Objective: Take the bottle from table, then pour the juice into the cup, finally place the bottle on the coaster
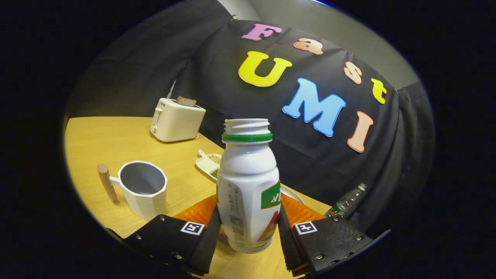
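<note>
A white juice bottle (248, 186) with a green neck ring and no cap stands upright between my fingers. My gripper (248, 223) is shut on its lower body, one finger pressing each side. I cannot tell whether its base touches the wooden table (116, 139). The white cup (143, 188), grey inside and with a wooden handle, stands on the table to the left, just beyond my left finger. It looks empty. A pale round rim (292, 192) peeks out behind the bottle's right side; what it belongs to is hidden.
A cream toaster (176, 120) with a slice of bread in it stands at the far side of the table. A small white divided dish (208, 162) of beans lies behind the bottle. A clear plastic bottle (348, 201) leans by the black cloth on the right.
</note>
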A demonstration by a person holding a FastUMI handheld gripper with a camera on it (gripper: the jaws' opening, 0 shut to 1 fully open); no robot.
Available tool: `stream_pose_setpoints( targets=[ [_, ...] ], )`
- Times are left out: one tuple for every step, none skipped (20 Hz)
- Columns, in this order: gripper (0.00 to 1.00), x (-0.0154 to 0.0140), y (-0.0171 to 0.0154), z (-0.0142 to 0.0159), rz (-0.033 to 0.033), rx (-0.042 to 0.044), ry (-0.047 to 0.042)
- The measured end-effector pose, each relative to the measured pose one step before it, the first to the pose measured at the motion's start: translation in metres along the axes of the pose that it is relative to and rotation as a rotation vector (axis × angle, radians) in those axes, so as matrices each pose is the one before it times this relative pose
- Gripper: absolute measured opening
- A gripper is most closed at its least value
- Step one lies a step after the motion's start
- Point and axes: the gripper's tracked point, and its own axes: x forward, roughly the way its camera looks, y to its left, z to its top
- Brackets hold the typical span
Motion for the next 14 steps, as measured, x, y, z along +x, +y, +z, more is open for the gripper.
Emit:
stream_pose_setpoints(
  targets=[
    [0.7, 0.00216, -0.00046, 0.00032, 0.00355, 0.03067, -0.00447],
    [0.7, -0.00001, -0.00096, -0.00106, 0.00278, 0.0309, -0.0044],
    [0.7, 0.0013, -0.0001, -0.00113, 0.00291, 0.02435, -0.00156],
    [0.7, 0.00157, -0.00037, -0.00138, 0.00125, 0.01868, 0.0016],
    [0.7, 0.00144, -0.00025, -0.0021, 0.00128, 0.01788, -0.00009],
    [0.7, 0.00161, -0.00081, -0.00176, 0.00127, 0.02115, -0.00049],
    [0.7, 0.00231, -0.00054, -0.00232, 0.00145, 0.02237, -0.00228],
    [0.7, 0.00237, -0.00094, -0.0006, 0.00219, 0.02501, -0.00344],
    [0.7, 0.00187, -0.00074, -0.00089, 0.00363, 0.02852, -0.00461],
    [0.7, 0.00215, -0.00063, -0.00017, 0.00451, 0.03171, -0.00652],
    [0.7, 0.00154, 0.00032, -0.00053, 0.00711, 0.03232, -0.0056],
    [0.7, 0.00236, -0.00138, -0.00051, 0.0028, 0.02789, -0.00168],
    [0.7, 0.00216, -0.00257, -0.00183, -0.00062, 0.02057, 0.00079],
    [0.7, 0.00176, -0.0038, -0.00098, -0.0066, 0.01003, 0.00162]
  ],
)
